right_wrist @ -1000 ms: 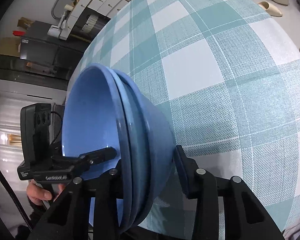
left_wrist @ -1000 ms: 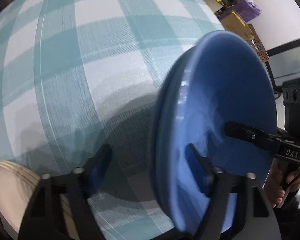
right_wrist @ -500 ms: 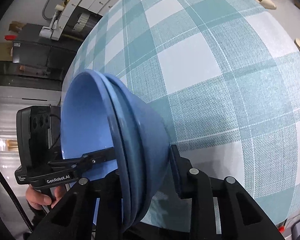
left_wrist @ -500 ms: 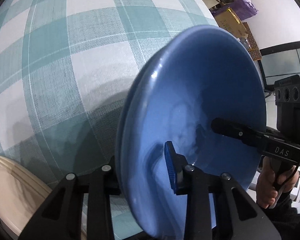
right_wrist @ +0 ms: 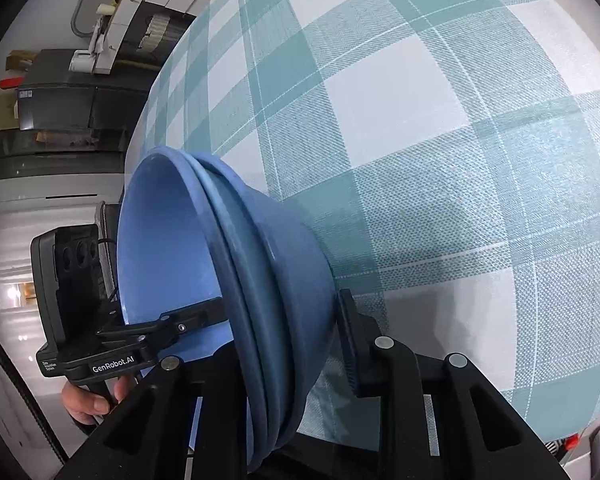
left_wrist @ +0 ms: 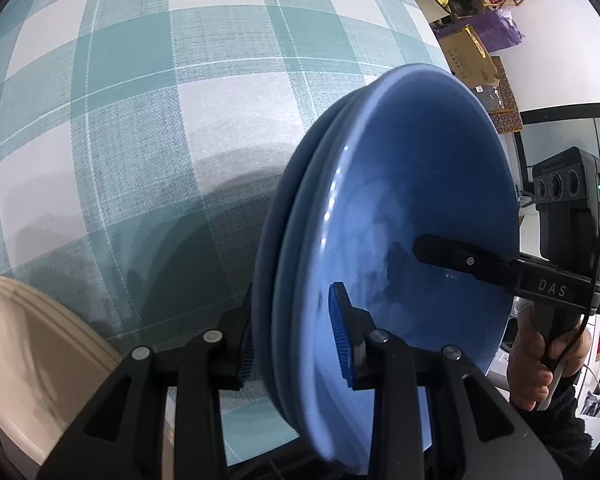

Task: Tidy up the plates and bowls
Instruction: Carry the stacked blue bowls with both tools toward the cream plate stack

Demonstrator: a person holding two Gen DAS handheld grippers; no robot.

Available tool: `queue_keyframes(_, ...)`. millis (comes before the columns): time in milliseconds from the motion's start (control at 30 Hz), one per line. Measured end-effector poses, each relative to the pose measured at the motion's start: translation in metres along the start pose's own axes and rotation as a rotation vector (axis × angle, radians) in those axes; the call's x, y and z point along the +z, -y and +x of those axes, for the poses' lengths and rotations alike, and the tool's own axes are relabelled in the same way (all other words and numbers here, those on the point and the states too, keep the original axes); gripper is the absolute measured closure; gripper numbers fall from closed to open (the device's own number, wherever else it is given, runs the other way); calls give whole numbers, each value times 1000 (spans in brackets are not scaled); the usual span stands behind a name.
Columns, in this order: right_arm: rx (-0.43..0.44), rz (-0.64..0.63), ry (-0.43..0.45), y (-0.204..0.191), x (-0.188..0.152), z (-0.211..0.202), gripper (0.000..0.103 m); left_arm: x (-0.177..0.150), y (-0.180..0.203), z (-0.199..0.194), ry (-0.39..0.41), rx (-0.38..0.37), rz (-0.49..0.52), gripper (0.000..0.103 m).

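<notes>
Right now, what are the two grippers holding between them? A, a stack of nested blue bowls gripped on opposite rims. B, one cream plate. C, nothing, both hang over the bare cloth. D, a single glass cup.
A: the nested blue bowls show at least two stacked rims, with the left gripper clamped on one side and the right gripper on the opposite side.

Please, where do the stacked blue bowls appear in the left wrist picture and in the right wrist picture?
Left wrist: the blue bowls fill the right half, rim clamped by the left gripper.
Right wrist: the blue bowls are at lower left, rim clamped by the right gripper.
Shared landmark: the teal checked tablecloth.
</notes>
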State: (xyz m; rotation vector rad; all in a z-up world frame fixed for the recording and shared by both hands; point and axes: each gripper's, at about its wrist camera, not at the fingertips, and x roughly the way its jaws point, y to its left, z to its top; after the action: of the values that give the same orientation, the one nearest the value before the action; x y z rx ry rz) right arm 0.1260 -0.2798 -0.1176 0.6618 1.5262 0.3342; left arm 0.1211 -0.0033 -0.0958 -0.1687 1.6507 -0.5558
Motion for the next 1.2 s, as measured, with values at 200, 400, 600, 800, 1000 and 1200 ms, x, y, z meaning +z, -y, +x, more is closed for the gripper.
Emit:
queue_keyframes(200,-12,-17,-13,-20,7,2,81,-10,-11,-14,8,-13,-13,72)
queue_keyframes(400,-25,-44,-37,-43,6,2,81,3,0,-11,26,-15,-39,72)
queue_keyframes(600,-41,-105,-46,-76,2,1,81,-10,-8,-31,68,-23,-64,72)
queue_keyframes(800,-61,-176,-62,-120,3,12,81,-30,-32,-59,127,-14,-101,72)
queue_keyframes(1000,-83,-252,-91,-166,-8,31,81,-49,-56,-71,166,-18,-162,72)
queue_keyframes(1200,-97,-333,-130,-203,-22,59,81,-75,-82,-84,219,-21,-234,71)
